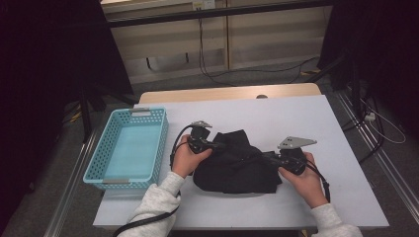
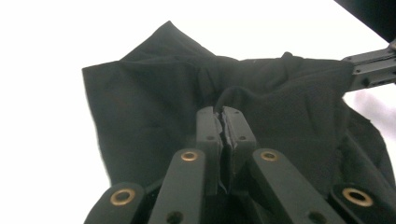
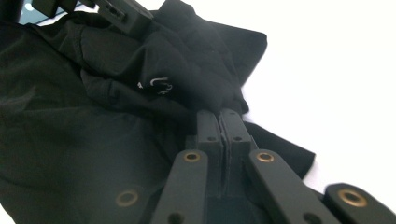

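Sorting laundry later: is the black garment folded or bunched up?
Bunched up: the black garment lies in a crumpled heap on the table, creases showing, no flat folds.

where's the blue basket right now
In the high view the blue basket sits at the table's left edge, just left of the left hand-held gripper and the black garment.

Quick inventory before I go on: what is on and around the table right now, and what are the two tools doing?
black garment: one, black, bunched at the table's middle, small white mark on the fabric.
basket: one, turquoise, perforated, at the table's left edge, nothing in it.
table: one, white top, wooden strip along the far edge.
cables: several, dark, on the floor beyond the table.
left tool: one, black, shut on the garment's left side.
right tool: one, black, shut on the garment's right side.
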A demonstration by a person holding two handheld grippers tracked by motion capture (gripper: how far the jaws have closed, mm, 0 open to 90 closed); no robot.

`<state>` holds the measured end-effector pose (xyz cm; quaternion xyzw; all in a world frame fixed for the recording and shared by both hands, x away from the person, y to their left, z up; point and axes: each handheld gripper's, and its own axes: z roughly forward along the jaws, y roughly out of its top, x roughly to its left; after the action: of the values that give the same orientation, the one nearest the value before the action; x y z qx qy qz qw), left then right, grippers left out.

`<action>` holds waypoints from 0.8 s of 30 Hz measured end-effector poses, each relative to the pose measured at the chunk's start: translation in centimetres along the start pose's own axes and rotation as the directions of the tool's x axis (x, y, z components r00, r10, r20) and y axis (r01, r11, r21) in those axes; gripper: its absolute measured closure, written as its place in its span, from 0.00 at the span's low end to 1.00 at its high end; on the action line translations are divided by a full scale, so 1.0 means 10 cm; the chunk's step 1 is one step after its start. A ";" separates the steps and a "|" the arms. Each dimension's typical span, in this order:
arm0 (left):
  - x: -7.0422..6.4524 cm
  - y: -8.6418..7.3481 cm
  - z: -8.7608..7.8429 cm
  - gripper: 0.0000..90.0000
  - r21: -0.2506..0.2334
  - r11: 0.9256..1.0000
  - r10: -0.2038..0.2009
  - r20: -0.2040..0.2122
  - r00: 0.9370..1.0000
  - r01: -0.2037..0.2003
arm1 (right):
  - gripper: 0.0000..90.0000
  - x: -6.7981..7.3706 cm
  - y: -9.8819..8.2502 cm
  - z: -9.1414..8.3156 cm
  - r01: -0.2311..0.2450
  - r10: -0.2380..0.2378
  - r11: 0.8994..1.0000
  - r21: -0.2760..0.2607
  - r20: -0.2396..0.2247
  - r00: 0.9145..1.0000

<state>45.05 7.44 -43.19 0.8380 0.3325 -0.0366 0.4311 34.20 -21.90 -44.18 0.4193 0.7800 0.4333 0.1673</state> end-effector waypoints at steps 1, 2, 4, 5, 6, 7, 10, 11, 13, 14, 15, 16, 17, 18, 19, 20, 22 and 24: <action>0.00 0.00 -0.03 0.97 -0.011 1.000 -0.001 -0.007 1.000 0.001 | 0.98 0.01 0.01 0.01 0.001 -0.001 1.000 -0.004 -0.001 1.000; 0.01 0.01 -0.06 0.97 -0.025 1.000 -0.003 -0.014 1.000 0.003 | 0.98 0.02 0.02 0.02 0.001 -0.001 1.000 -0.007 0.001 1.000; 0.03 0.03 -0.15 0.97 -0.062 0.998 -0.004 -0.024 1.000 0.003 | 0.95 0.03 0.04 0.03 -0.002 0.002 1.000 -0.017 0.003 1.000; 0.04 0.04 -0.20 0.97 -0.083 0.997 -0.009 -0.029 1.000 0.007 | 0.93 0.03 0.05 0.04 -0.002 0.002 1.000 -0.022 0.002 1.000; 0.06 0.05 -0.26 0.97 -0.099 0.995 -0.012 -0.030 0.999 0.009 | 0.90 0.02 0.06 0.05 -0.002 0.002 1.000 -0.030 0.003 1.000; 0.09 0.06 -0.31 0.97 -0.119 0.993 -0.021 -0.031 0.999 0.017 | 0.83 0.02 0.07 0.05 -0.002 0.002 0.999 -0.039 0.014 1.000; 0.17 0.06 -0.45 0.97 -0.152 0.987 -0.050 -0.054 0.997 0.041 | 0.72 0.01 0.11 0.06 0.007 -0.004 0.998 -0.063 0.045 0.999; 0.20 0.06 -0.48 0.97 -0.155 0.987 -0.060 -0.061 0.996 0.050 | 0.67 0.01 0.12 0.07 0.015 -0.011 0.997 -0.070 0.056 0.998; 0.24 0.04 -0.51 0.97 -0.158 0.986 -0.069 -0.067 0.995 0.058 | 0.62 0.02 0.14 0.07 0.019 -0.014 0.997 -0.076 0.061 0.998; 0.26 0.04 -0.52 0.97 -0.155 0.986 -0.074 -0.069 0.995 0.063 | 0.59 0.02 0.14 0.07 0.020 -0.015 0.997 -0.076 0.064 0.998; 0.27 0.03 -0.53 0.97 -0.161 0.985 -0.075 -0.072 0.995 0.062 | 0.56 0.02 0.14 0.07 0.019 -0.014 0.997 -0.074 0.066 0.998; 0.27 0.03 -0.54 0.97 -0.166 0.984 -0.075 -0.079 0.994 0.061 | 0.55 0.02 0.14 0.08 0.019 -0.014 0.997 -0.070 0.066 0.998; 0.28 0.03 -0.56 0.97 -0.164 0.985 -0.074 -0.086 0.994 0.059 | 0.54 0.01 0.14 0.09 0.019 -0.014 0.997 -0.068 0.066 0.998; 0.29 0.03 -0.57 0.97 -0.171 0.983 -0.078 -0.087 0.993 0.062 | 0.52 0.01 0.13 0.09 0.010 -0.006 0.998 -0.064 0.065 0.998; 0.30 0.03 -0.60 0.97 -0.180 0.982 -0.082 -0.090 0.993 0.065 | 0.50 0.01 0.13 0.11 0.005 -0.002 0.998 -0.056 0.064 0.998; 0.31 0.03 -0.62 0.97 -0.179 0.982 -0.082 -0.097 0.992 0.064 | 0.49 0.01 0.13 0.12 -0.001 0.004 0.999 -0.054 0.064 0.998; 0.34 0.01 -0.64 0.97 -0.183 0.981 -0.089 -0.104 0.991 0.069 | 0.47 0.01 0.13 0.14 -0.013 0.017 0.999 -0.050 0.065 0.998; 0.37 0.00 -0.66 0.97 -0.189 0.979 -0.103 -0.111 0.989 0.080 | 0.45 0.02 0.14 0.17 -0.018 0.021 0.999 -0.051 0.067 0.998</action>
<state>46.42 14.31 -40.39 0.7791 0.3980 0.0248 0.4837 35.90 -20.46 -44.00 0.4370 0.7585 0.4402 0.1999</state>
